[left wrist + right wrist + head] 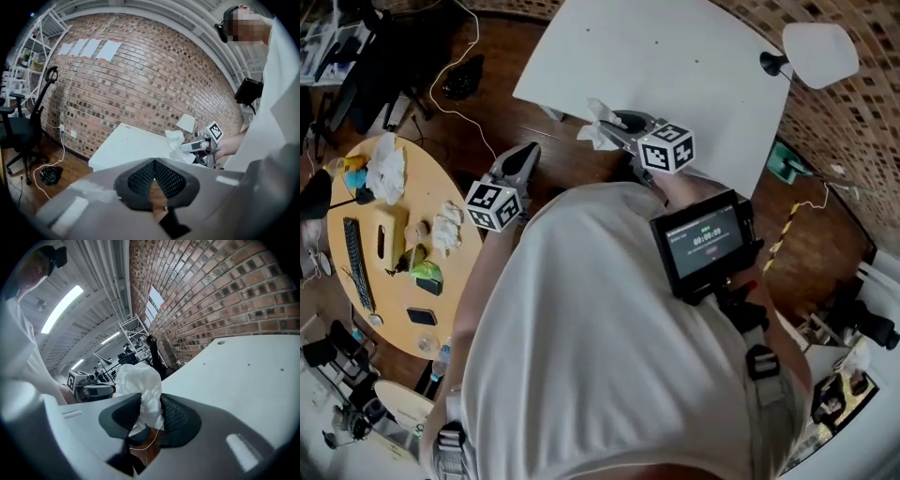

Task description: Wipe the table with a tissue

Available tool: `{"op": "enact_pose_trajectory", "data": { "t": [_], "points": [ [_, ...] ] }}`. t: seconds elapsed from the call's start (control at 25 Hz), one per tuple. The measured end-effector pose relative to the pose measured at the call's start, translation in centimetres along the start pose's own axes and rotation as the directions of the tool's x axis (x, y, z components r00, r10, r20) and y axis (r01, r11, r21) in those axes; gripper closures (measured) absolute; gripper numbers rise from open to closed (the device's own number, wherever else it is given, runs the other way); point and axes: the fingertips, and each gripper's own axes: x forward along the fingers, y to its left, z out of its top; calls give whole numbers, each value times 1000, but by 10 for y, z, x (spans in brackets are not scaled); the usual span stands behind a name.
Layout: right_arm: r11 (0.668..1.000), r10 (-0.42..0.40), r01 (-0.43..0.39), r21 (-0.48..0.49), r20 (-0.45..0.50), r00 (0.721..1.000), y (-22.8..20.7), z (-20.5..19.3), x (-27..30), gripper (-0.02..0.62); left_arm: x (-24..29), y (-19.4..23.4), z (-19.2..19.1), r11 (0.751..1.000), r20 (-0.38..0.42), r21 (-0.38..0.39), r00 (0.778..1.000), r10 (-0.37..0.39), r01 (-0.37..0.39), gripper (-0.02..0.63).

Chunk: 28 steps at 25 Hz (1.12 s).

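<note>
Head view, biggest first: wooden floor [487, 103] under everything, then the broad white counter [675, 75] spread from 11 to 1 o'clock, bare on top. Round wooden counter [394, 281] at 9 o'clock, cluttered with small things and well apart from the work. Person's white-shirted torso [609, 356] filling the lower half from 4 to 8 o'clock. Right gripper [617, 127] reaching out at 12 o'clock over the white counter's near edge, clamped on a crumpled white tissue [598, 129] bunched between the pads and puffing out beyond the tips. Left gripper [526, 156] at 10 o'clock, over the floor just off the counter's edge, closed tip to tip on nothing. Judging by both gripper views, tissue held a little above the surface and not yet pressed to it, though contact itself is hard to confirm. Key relation: open counter lying ahead of and below the tissue, toward 12 o'clock along the right gripper's long axis. Probably calls for lowering the wad onto the surface and sweeping forward to start the wipe. Right hand plainly the nearer to the counter; left alongside at its 9 o'clock, idle.
</note>
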Motion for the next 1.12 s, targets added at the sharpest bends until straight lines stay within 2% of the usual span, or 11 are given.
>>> {"op": "enact_pose_trajectory", "data": {
  "t": [0.16, 0.32, 0.56, 0.8, 1.0, 1.12],
  "points": [
    [998, -51, 50, 25, 41, 998, -38, 8, -36, 472, 54, -16, 24, 999, 9, 21, 999, -42, 42, 600],
    [990, -128, 122, 67, 88, 988, -80, 9, -77, 472, 107, -41, 24, 991, -44, 43, 991, -125, 127, 600],
    [959, -260, 240, 154, 129, 957, -153, 5, -150, 472, 185, -83, 34, 969, -154, 78, 963, -219, 233, 601],
    [923, -354, 321, 214, 139, 925, -218, -13, -222, 472, 259, -131, 49, 946, -222, 120, 937, -269, 300, 601],
    [874, -461, 421, 243, 140, 876, -250, -36, -261, 471, 287, -157, 38, 924, -287, 135, 907, -308, 357, 600],
    [812, -567, 533, 238, 108, 816, -267, -51, -284, 471, 286, -166, 30, 908, -324, 146, 887, -330, 392, 600]
  ]
}}
